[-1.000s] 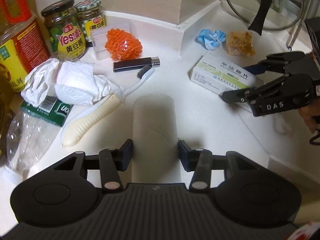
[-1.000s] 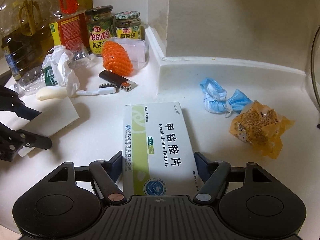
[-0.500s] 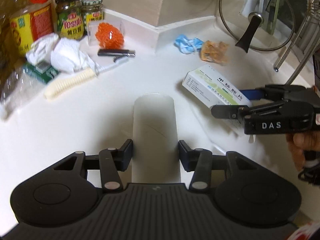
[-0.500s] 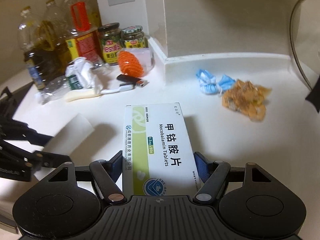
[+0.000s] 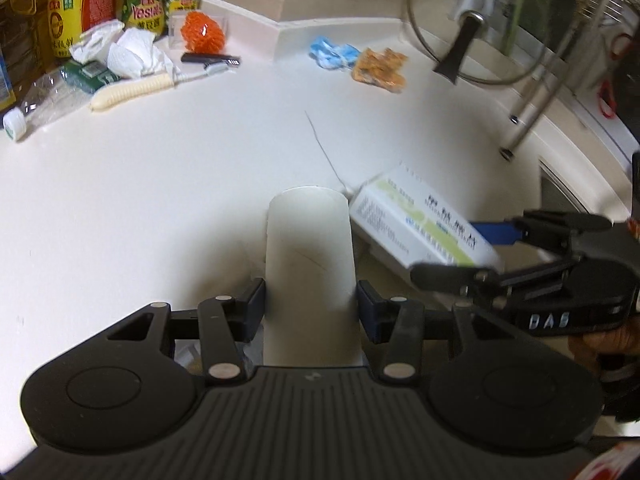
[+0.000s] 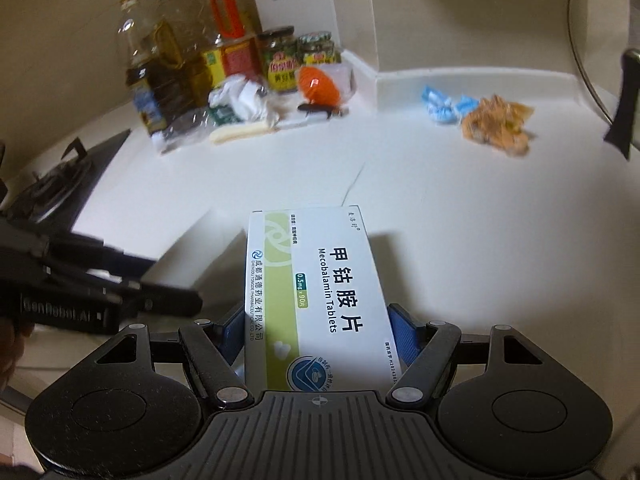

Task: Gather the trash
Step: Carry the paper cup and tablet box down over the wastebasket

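Note:
My left gripper (image 5: 310, 308) is shut on a white cardboard tube (image 5: 310, 248), which stands up between its pads over the white counter (image 5: 180, 184). In the right wrist view my right gripper (image 6: 316, 332) is shut on a white and green tablet box (image 6: 316, 280) lifted off the counter. The left wrist view shows that box (image 5: 404, 220) tilted, just right of the tube. At the back lie a blue crumpled mask (image 5: 334, 53), an orange wrapper (image 5: 378, 68), crumpled white tissue (image 5: 128, 54) and an empty plastic bottle (image 5: 44, 100).
Sauce jars (image 5: 144, 4) and oil bottles (image 6: 160, 64) line the back left corner, with an orange mesh ball (image 5: 202, 32), a lighter (image 5: 210, 57) and a cream-handled brush (image 5: 132, 90). A glass pot lid (image 5: 472, 28) leans at the right. A gas stove (image 6: 60, 188) sits far left.
Both grippers have drawn back from the pile at the wall, each carrying its item. The right gripper with the box has come closer to the tube.

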Action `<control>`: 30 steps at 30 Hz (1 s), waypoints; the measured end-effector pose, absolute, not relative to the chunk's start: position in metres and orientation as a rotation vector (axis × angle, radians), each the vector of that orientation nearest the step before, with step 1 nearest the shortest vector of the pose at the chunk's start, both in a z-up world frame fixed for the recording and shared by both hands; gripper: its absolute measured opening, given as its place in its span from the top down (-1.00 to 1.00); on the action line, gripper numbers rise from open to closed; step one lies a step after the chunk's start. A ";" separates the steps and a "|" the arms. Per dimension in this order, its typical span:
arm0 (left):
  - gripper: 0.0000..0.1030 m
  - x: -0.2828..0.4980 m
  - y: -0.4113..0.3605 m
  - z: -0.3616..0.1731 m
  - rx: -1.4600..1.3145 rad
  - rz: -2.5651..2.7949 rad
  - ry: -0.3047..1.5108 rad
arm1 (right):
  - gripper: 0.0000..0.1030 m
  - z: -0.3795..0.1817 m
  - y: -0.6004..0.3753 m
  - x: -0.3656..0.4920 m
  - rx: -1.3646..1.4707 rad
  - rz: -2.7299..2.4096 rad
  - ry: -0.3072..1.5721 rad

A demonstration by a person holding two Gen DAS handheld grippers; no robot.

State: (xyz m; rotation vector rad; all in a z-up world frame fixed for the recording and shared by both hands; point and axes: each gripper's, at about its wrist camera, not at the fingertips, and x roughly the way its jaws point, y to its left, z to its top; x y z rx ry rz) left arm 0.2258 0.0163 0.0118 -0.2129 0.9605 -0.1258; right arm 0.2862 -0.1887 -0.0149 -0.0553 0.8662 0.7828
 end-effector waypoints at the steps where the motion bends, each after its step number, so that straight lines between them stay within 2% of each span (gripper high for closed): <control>1: 0.14 0.219 0.016 0.012 -0.208 -0.140 0.962 | -0.40 -0.015 -0.189 0.273 -0.057 0.773 0.871; 6: 0.14 0.188 0.021 0.006 -0.191 -0.197 0.977 | -0.40 -0.022 -0.184 0.223 -0.071 0.717 0.923; 12: 0.13 0.165 0.019 -0.026 -0.168 -0.240 1.040 | -0.40 -0.048 -0.179 0.191 -0.103 0.608 0.985; 30: 0.14 0.166 0.019 -0.128 -0.223 -0.068 1.225 | -0.40 -0.142 -0.154 0.194 -0.256 0.590 1.051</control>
